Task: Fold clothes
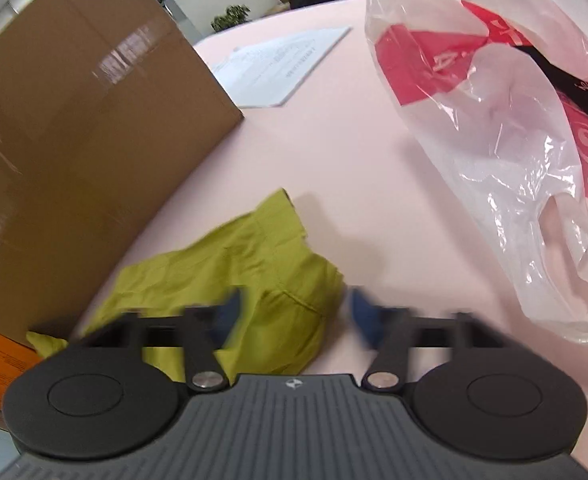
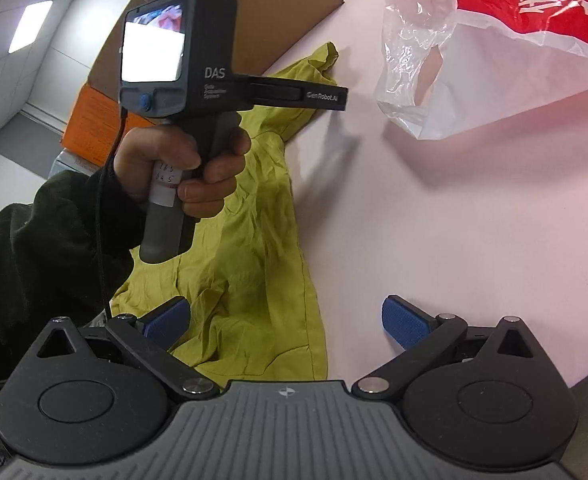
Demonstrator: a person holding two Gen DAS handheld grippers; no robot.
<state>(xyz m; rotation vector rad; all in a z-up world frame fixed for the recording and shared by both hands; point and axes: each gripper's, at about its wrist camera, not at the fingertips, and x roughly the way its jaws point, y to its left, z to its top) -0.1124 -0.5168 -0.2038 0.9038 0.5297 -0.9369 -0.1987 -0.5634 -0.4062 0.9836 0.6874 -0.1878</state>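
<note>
garment: a lime-green piece of clothing [image 2: 254,216] lies crumpled on the pink table [image 2: 434,240], running from about 12 o'clock down to 6 o'clock in the right wrist view.
left gripper [image 1: 294,312]: blue pads [image 1: 230,312] are motion-blurred and look spread, a fold of the cloth between them; the grip seems not yet made.
right gripper [image 2: 286,320]: jaws spread wide, nothing pinched, one pad over the cloth's near edge.
left hand [image 2: 186,168]: wraps the tool's handle at 10 o'clock.
cardboard box [image 1: 74,140]: at 10 o'clock of the garment.
plastic bag [image 1: 494,140]: at 2 o'clock, apart from it.
</note>
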